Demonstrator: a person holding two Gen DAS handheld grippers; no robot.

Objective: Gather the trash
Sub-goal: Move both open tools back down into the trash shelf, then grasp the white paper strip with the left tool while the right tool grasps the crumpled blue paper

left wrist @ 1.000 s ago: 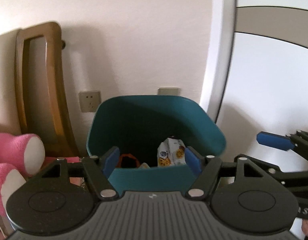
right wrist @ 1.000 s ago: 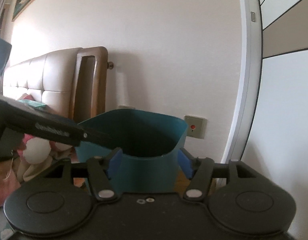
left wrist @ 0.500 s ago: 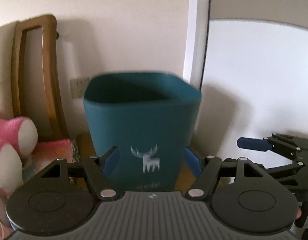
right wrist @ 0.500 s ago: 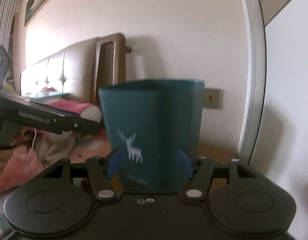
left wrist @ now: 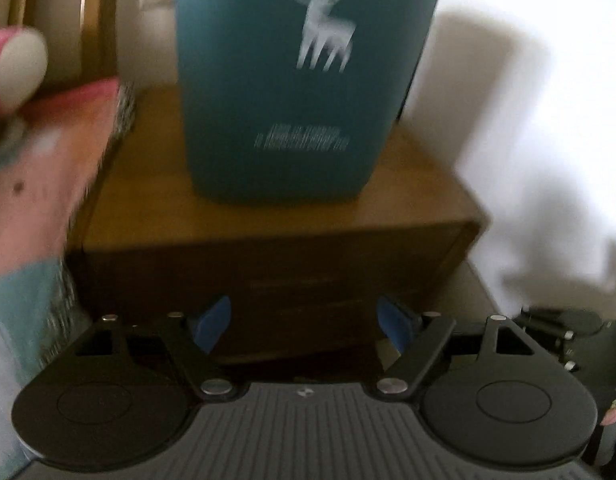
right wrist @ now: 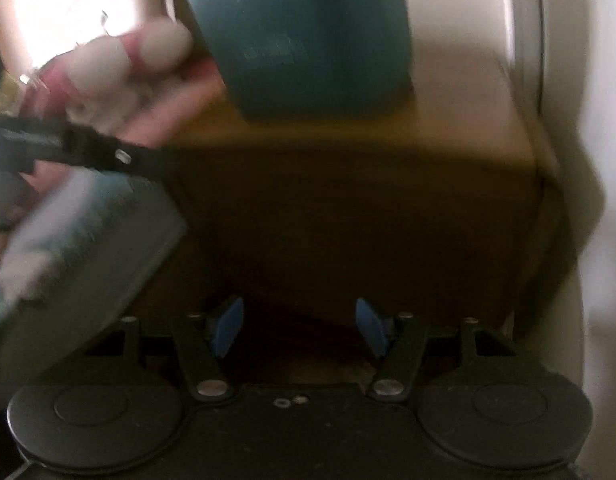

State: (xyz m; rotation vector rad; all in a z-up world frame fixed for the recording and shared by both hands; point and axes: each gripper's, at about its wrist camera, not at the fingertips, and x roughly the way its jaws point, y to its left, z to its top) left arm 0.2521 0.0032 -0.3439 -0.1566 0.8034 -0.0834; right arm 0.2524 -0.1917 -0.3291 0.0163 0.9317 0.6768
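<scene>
A teal trash bin [left wrist: 300, 80] with a white deer print stands on a wooden bedside cabinet [left wrist: 276, 216]; its top is out of frame and the trash inside is hidden. The bin [right wrist: 308, 36] also fills the top of the right wrist view. My left gripper [left wrist: 306, 322] is low in front of the cabinet's dark front, its jaws opening with nothing between the blue pads. My right gripper [right wrist: 300, 326] is open and empty too, facing the cabinet front [right wrist: 347, 220]. Both views are motion-blurred.
Pink and teal bedding [left wrist: 36, 184] with a pink plush toy [left wrist: 16, 64] hangs at the left of the cabinet. A white wall or door panel [left wrist: 539, 140] is at the right. The left gripper's black arm [right wrist: 68, 144] crosses the right wrist view.
Both grippers have dropped from above the bin's rim to in front of the cabinet. The bin's inside went out of view. The left jaws have widened slightly.
</scene>
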